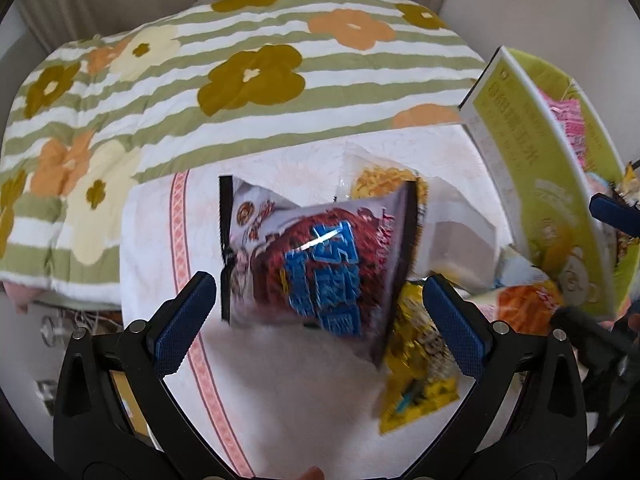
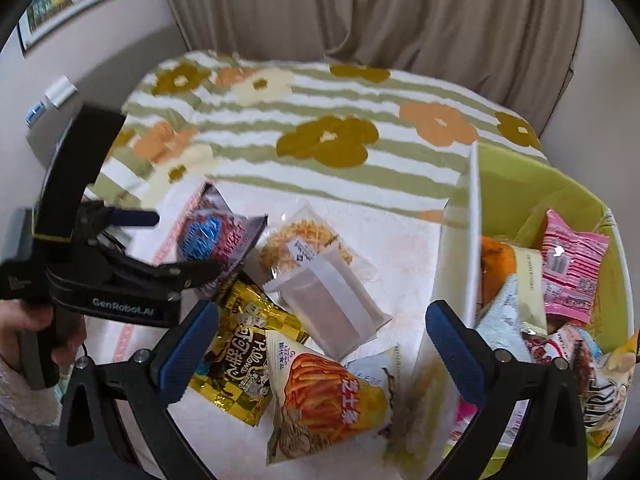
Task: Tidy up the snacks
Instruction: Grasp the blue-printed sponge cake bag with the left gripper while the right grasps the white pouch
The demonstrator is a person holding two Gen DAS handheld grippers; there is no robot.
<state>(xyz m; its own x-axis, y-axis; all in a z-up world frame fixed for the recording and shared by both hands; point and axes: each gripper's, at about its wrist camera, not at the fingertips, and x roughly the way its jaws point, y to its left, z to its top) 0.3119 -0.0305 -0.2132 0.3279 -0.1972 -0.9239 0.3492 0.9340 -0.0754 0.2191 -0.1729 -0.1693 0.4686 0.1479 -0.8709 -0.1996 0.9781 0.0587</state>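
Left gripper (image 1: 320, 320) spread apart around blue-lettered snack bag (image 1: 320, 264), not clamped. Right gripper (image 2: 322, 348) apart, straddling green box (image 2: 520, 184) wall; inside: pink packet (image 2: 572, 272), others. Gold bag (image 2: 240, 352) reads "Pillows"; left tool marked "GenRobot.AI".

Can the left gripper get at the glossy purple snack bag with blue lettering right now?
Probably yes. The left gripper is open and the glossy purple snack bag with blue lettering lies straight ahead between its fingers on the white cloth, with nothing over it.
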